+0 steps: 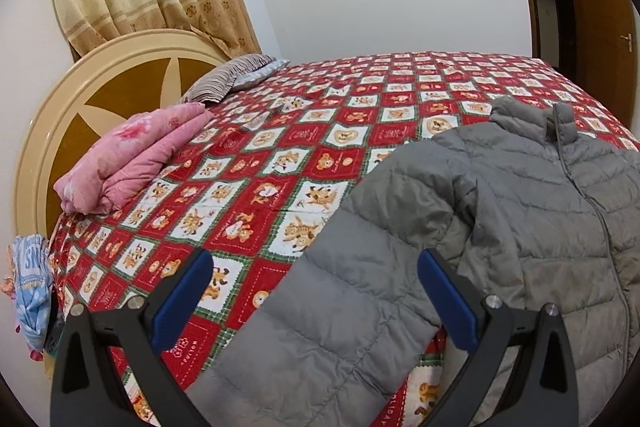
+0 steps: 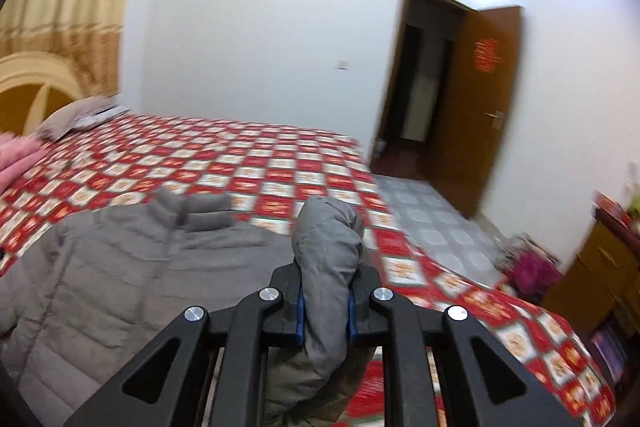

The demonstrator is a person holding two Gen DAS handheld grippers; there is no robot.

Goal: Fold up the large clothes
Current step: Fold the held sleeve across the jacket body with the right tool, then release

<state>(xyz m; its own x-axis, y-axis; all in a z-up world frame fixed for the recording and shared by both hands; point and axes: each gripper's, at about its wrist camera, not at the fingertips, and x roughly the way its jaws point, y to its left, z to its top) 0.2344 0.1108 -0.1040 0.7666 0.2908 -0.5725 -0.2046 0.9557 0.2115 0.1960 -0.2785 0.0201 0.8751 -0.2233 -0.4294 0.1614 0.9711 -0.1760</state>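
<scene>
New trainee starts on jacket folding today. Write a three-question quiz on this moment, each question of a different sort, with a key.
1. True or false: the right gripper has its jaws shut on a sleeve of the grey puffer jacket.
2. Multiple choice: the left gripper is A) shut on the collar, B) open over the other sleeve, C) shut on the pink folded quilt.
3. Fill in: the jacket lies zip side ____ on the red checked bedspread.

Key: 1 true; 2 B; 3 up.

Left gripper [image 1: 314, 291] jaws wide apart, right gripper [image 2: 325, 301] clamped (on fabric).
</scene>
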